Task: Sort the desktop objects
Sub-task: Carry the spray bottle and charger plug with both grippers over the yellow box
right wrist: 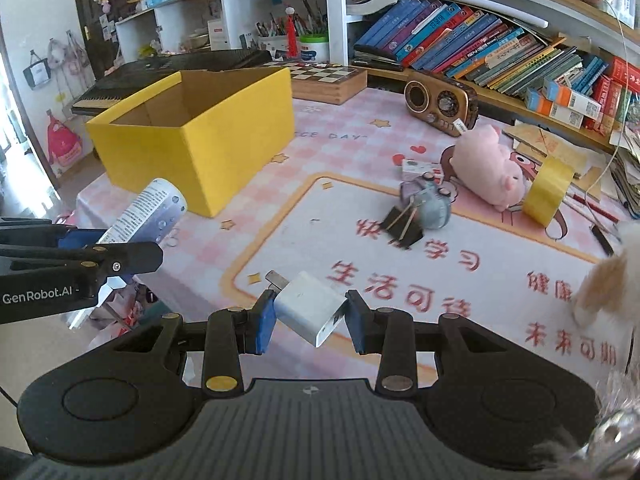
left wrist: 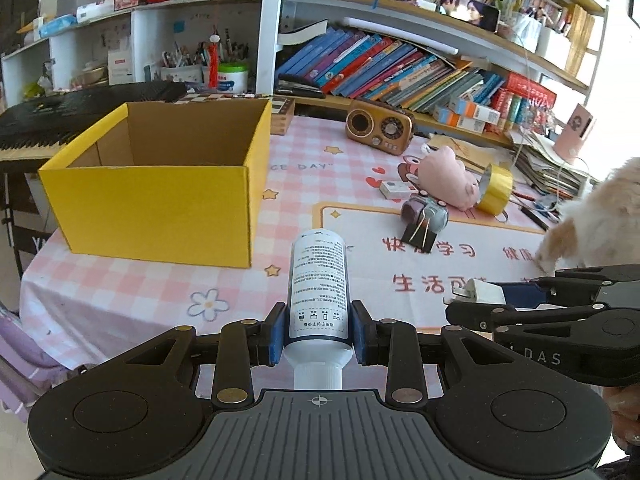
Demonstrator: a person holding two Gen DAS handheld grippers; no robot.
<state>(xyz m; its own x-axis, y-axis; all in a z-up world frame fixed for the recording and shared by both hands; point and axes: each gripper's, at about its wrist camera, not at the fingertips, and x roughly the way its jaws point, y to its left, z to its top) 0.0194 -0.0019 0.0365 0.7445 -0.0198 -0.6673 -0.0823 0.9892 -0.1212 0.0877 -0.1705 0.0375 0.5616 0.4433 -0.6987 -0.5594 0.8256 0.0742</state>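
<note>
Tongs first: the left tongs (left wrist: 319, 334) are clamped on a white bottle (left wrist: 319, 292), cap toward the hand, held above the near edge of the surface (left wrist: 120, 280). Beside them, the right tongs (right wrist: 310, 322) grip a white charger plug (right wrist: 310, 312), tilted, its prongs pointing away. Farther out an open yellow box (left wrist: 160, 204) stands on the left. A binder clip (right wrist: 402, 224), pink plush pig (right wrist: 488, 168) and tape roll (right wrist: 548, 192) lie to the right.
</note>
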